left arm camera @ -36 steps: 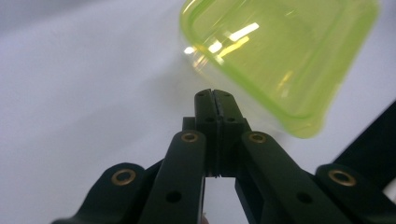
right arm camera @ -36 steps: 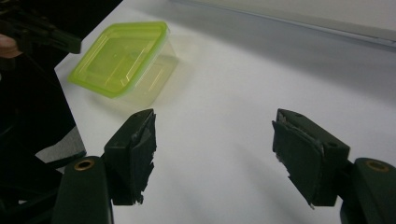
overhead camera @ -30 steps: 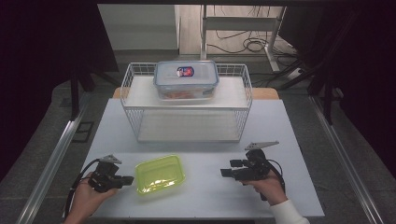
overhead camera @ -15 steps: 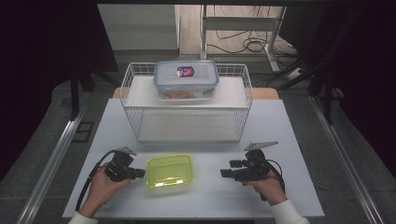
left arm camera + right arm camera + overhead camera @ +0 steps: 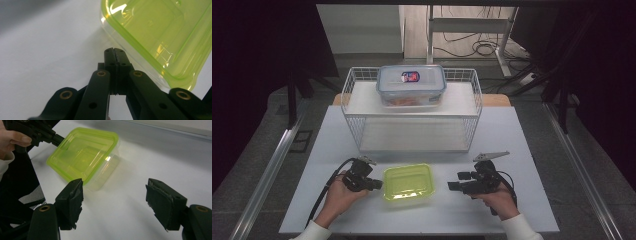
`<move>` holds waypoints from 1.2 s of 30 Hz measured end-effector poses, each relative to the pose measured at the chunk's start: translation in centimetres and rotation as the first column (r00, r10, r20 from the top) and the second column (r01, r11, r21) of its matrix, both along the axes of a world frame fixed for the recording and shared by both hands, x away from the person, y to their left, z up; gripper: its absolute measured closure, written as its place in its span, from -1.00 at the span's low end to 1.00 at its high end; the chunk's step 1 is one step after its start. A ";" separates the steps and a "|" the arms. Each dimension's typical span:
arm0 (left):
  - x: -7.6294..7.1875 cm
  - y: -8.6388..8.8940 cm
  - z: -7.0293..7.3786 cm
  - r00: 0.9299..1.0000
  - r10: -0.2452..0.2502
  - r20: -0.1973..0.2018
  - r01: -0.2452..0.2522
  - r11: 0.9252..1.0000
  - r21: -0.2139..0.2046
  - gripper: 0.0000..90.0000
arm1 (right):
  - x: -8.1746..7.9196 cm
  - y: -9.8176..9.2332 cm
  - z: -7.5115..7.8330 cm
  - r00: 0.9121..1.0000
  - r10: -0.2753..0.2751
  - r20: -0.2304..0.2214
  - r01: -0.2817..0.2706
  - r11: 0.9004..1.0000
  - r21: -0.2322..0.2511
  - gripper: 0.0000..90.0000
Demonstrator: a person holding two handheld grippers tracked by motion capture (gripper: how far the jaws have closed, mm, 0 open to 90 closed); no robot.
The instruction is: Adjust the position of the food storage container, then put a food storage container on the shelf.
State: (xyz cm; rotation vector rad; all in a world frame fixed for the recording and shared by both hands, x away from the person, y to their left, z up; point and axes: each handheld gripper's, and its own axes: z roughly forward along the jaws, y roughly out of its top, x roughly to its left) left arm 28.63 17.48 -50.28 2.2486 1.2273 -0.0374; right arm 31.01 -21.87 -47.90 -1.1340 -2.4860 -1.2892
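container [image 5: 408, 182] | clear box | yellow-green lid on | flat on table [image 5: 532, 150]

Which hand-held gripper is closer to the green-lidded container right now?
Left. The left hand-held gripper is shut, right at the container's left edge; the right hand-held gripper is open, apart from its right side.

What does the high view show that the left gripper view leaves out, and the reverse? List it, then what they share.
High view adds: the wire basket, the blue-lidded container on its shelf, and the right gripper. Left gripper view adds: the left gripper up close, jaws pressed together on nothing. Both: the green-lidded container on the white table.
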 end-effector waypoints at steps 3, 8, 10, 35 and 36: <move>-0.4 0.9 0.6 0.999 0.027 0.020 -0.027 0.999 -0.027 1.00 | 0.0 -0.1 0.0 1.000 -0.005 0.007 0.005 1.000 0.006 -0.33; -1.4 2.4 1.7 0.995 0.081 0.063 -0.076 0.993 -0.091 0.76 | 0.0 0.0 0.0 1.000 -0.018 0.012 0.018 1.000 0.003 -0.33; -1.7 2.8 1.9 0.994 0.088 0.061 -0.081 0.990 -0.116 0.48 | 0.0 0.1 0.0 1.000 -0.022 0.018 0.021 1.000 0.005 -0.35; -1.6 2.1 0.8 0.993 0.117 0.008 -0.109 0.946 -0.306 -0.45 | 0.2 3.2 -1.1 0.998 -0.056 -0.019 0.057 0.994 0.098 -0.38; -1.5 2.1 0.8 0.994 0.112 0.007 -0.104 0.941 -0.321 -0.44 | 0.2 3.4 -1.2 0.998 -0.056 -0.017 0.057 0.994 0.091 -0.38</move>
